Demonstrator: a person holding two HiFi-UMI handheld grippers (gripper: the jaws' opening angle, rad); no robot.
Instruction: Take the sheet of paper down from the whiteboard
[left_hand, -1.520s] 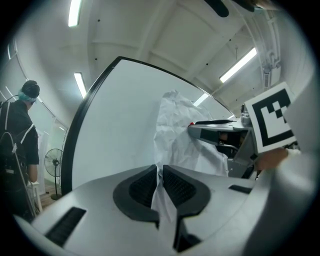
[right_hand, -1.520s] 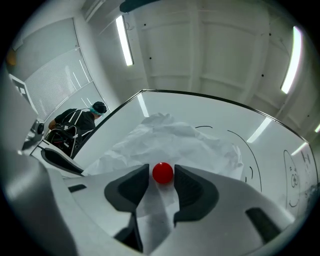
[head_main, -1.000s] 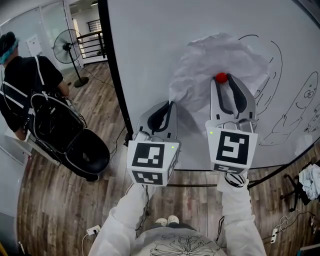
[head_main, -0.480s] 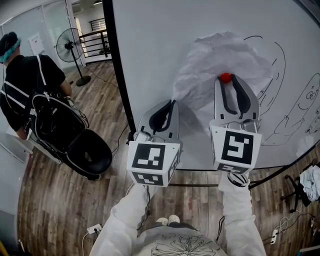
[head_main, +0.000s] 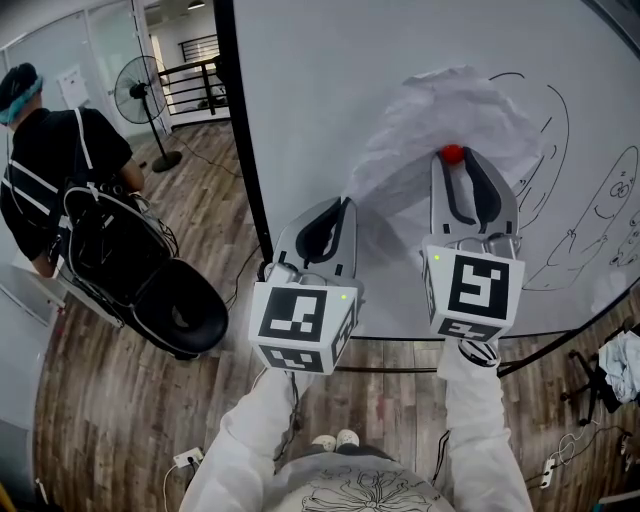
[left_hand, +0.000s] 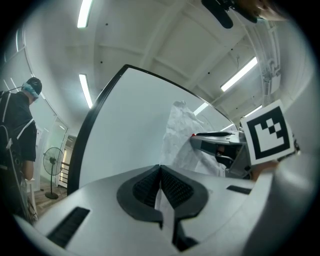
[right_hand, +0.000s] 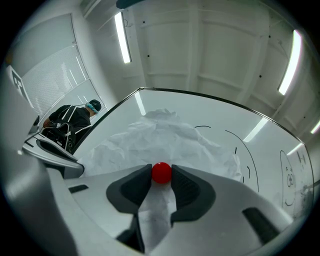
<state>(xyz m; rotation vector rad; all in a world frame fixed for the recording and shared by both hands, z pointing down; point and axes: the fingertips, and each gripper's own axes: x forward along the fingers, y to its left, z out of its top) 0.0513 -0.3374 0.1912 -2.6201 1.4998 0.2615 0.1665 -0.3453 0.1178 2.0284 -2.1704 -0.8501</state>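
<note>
On whiteboard (head_main: 300, 100), noted crumpled sheet of paper (head_main: 450, 110) pinned under red magnet (head_main: 452, 154), left gripper (head_main: 344, 204) fingers clenched on its lower corner, right gripper (right_hand: 161, 172) fingers grasping magnet; judged sheet limp, tearable, corner hold sound.

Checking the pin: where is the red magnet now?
The red magnet sits right of centre in the head view, on the paper, between the right gripper's fingers.

Both arms raised: left gripper (head_main: 346, 203) fingers pinch the paper (head_main: 450, 110) corner, right gripper (head_main: 453, 160) fingers clamp the red magnet (head_main: 452, 153).
</note>
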